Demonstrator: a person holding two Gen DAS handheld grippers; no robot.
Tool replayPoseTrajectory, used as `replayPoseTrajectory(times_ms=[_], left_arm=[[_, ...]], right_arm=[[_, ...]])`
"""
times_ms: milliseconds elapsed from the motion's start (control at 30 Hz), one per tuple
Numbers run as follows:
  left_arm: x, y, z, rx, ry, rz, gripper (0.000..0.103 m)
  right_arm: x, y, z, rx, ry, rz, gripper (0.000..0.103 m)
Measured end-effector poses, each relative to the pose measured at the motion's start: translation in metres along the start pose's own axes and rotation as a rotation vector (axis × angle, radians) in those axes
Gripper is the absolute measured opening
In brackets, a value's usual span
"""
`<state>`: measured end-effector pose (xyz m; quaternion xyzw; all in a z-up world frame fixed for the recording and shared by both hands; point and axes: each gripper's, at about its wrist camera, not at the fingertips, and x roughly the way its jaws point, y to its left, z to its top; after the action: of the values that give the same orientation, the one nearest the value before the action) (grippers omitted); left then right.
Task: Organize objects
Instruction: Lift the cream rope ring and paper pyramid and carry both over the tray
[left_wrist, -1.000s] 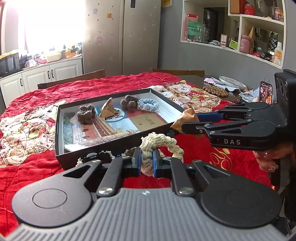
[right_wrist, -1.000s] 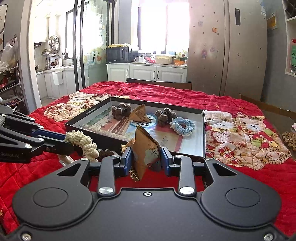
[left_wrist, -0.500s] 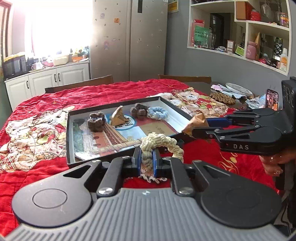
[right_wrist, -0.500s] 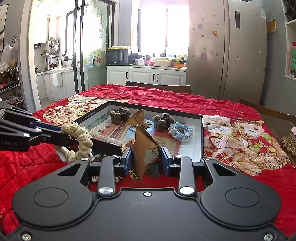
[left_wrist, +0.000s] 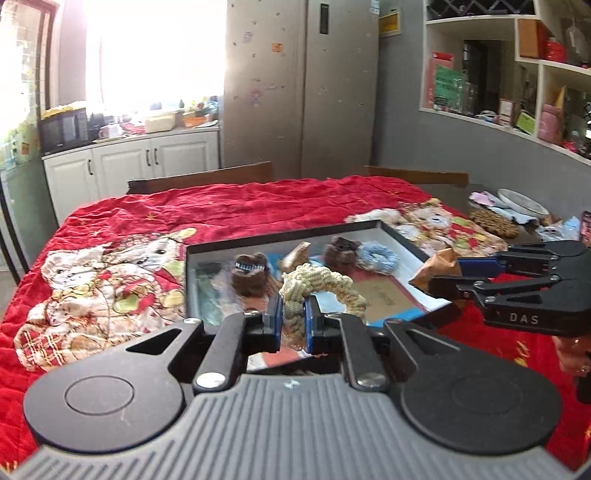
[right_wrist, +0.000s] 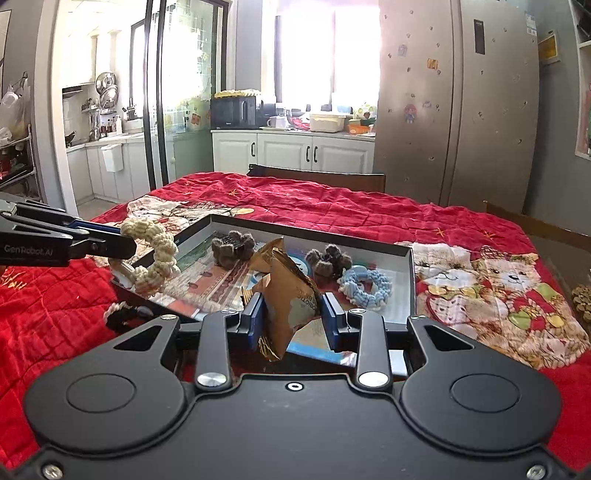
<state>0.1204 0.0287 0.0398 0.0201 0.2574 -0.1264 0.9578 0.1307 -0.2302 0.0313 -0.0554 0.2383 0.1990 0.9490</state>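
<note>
Clearly both loads are headed for the shallow box (right_wrist: 409, 266) on the red-covered table (right_wrist: 332, 206). Left gripper (left_wrist: 294, 314) is clamped tight on the cream rope ring (left_wrist: 321, 282), which hangs over the box's near-left corner. To its right, the right gripper (right_wrist: 293, 314) pinches the crumpled brown packet (right_wrist: 291, 291) with its jaws partly closed, above the near edge. Best to carry each past the rim, lower it to a bare patch clear of the brown clips (right_wrist: 232, 249) and blue ring (right_wrist: 365, 286), then release.

Fridge (right_wrist: 454, 110), microwave (right_wrist: 234, 110), wall shelves (left_wrist: 517, 74)
</note>
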Motion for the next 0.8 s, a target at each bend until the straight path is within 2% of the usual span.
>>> replayPoseTrajectory(times_ms=[233, 800], left_arm=[[0.027, 0.015, 0.008, -0.027, 0.029, 0.042, 0.015], [0.071, 0.031, 0.015, -0.071, 0.066, 0.063, 0.015]], right_arm=[[0.028, 0.002, 0.014, -0.011, 0.011, -0.024, 0.032], [0.092, 0.0, 0.023, 0.016, 0.08, -0.069, 0.032]])
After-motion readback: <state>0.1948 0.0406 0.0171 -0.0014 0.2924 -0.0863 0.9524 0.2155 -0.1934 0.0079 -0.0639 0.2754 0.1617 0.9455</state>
